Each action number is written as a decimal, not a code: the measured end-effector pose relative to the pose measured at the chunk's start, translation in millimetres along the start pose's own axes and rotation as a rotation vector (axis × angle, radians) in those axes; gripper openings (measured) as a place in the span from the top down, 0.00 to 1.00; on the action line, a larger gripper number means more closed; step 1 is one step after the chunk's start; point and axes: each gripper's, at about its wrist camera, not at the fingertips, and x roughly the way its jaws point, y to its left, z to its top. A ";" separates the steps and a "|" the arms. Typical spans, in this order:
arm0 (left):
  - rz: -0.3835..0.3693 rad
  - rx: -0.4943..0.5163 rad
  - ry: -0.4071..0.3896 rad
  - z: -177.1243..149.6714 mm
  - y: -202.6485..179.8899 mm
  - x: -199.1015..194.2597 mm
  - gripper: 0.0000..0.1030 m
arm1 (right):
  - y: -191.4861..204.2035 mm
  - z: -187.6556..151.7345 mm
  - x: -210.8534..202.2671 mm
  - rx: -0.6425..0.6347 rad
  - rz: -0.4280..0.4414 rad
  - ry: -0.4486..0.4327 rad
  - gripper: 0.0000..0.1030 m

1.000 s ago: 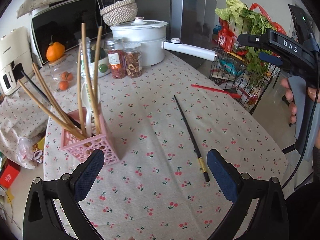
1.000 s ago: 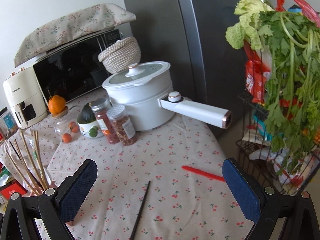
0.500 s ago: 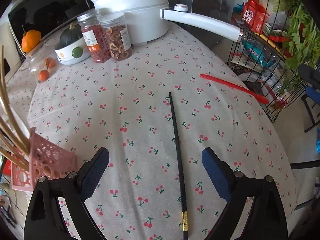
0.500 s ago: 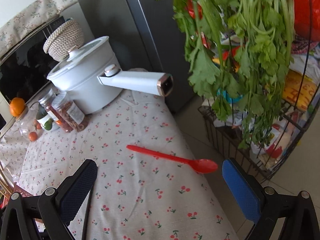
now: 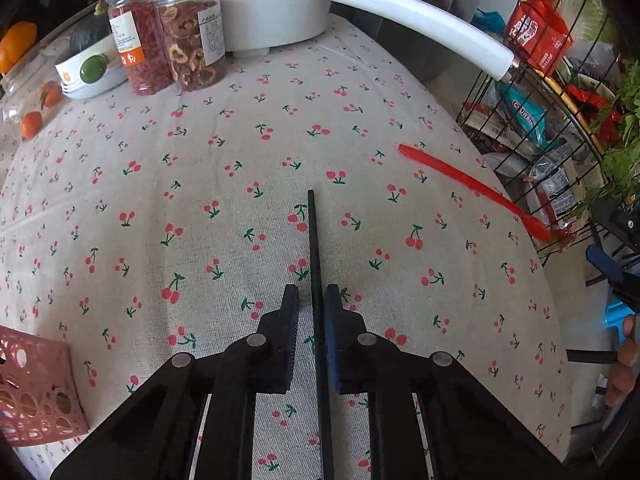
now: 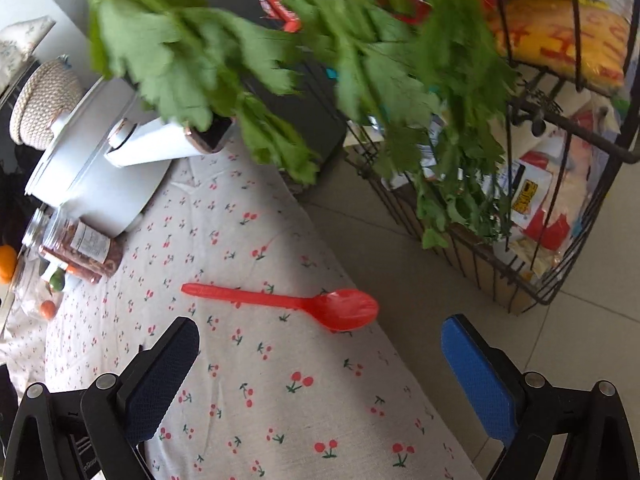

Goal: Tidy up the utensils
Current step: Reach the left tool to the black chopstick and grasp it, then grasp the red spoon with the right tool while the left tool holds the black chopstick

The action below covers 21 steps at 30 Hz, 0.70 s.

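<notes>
A black chopstick [image 5: 313,240] lies on the cherry-print tablecloth [image 5: 200,200], pointing away from me. My left gripper [image 5: 311,294] is shut on its near half, both pads low on the cloth. A red plastic spoon [image 6: 280,300] lies near the table's right edge, bowl towards the floor; it also shows in the left wrist view [image 5: 472,184]. My right gripper [image 6: 320,326] hovers just in front of the spoon; its jaws stand wide and are closing, with nothing between them. A corner of the pink perforated utensil holder [image 5: 36,392] sits at the left.
At the back stand a white pot [image 5: 272,4], its long handle [image 5: 420,28] reaching right, and two jars [image 5: 192,40]. A black wire basket [image 6: 520,280] of packets stands on the floor beside the table, with leafy greens [image 6: 280,60] hanging over the spoon's side.
My left gripper dropped onto the black chopstick and shut on it. My right gripper swung right and down, from facing the pot to hovering near the red spoon.
</notes>
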 end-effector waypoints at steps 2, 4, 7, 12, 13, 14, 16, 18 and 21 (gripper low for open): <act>0.006 0.020 -0.008 -0.8 1.1 -0.2 0.94 | -11.9 1.1 6.1 0.056 -0.003 0.008 0.14; 0.001 0.030 -0.013 -1.8 2.0 -0.4 0.94 | -21.0 1.4 13.1 0.097 -0.012 0.020 0.20; 0.001 0.047 -0.020 -4.2 2.3 -1.8 0.94 | -27.8 1.8 22.3 0.122 -0.030 0.031 0.30; -0.010 0.060 -0.026 -7.1 2.0 -3.6 0.95 | -32.2 0.8 36.5 0.145 -0.031 0.057 0.46; -0.012 0.061 -0.025 -7.5 1.7 -3.6 0.95 | -32.8 0.8 39.0 0.151 -0.028 0.060 0.47; -0.014 0.062 -0.024 -7.6 1.5 -3.7 0.95 | -33.6 1.1 42.0 0.157 -0.025 0.062 0.48; -0.018 0.063 -0.023 -8.5 0.9 -4.1 0.95 | -35.4 1.6 46.4 0.175 -0.006 0.059 0.51; -0.021 0.062 -0.022 -9.1 0.8 -4.6 0.95 | -37.3 1.7 50.4 0.202 0.014 0.056 0.56; -0.028 0.054 -0.026 -8.9 0.6 -4.3 0.95 | -38.3 2.7 53.6 0.225 0.043 0.042 0.72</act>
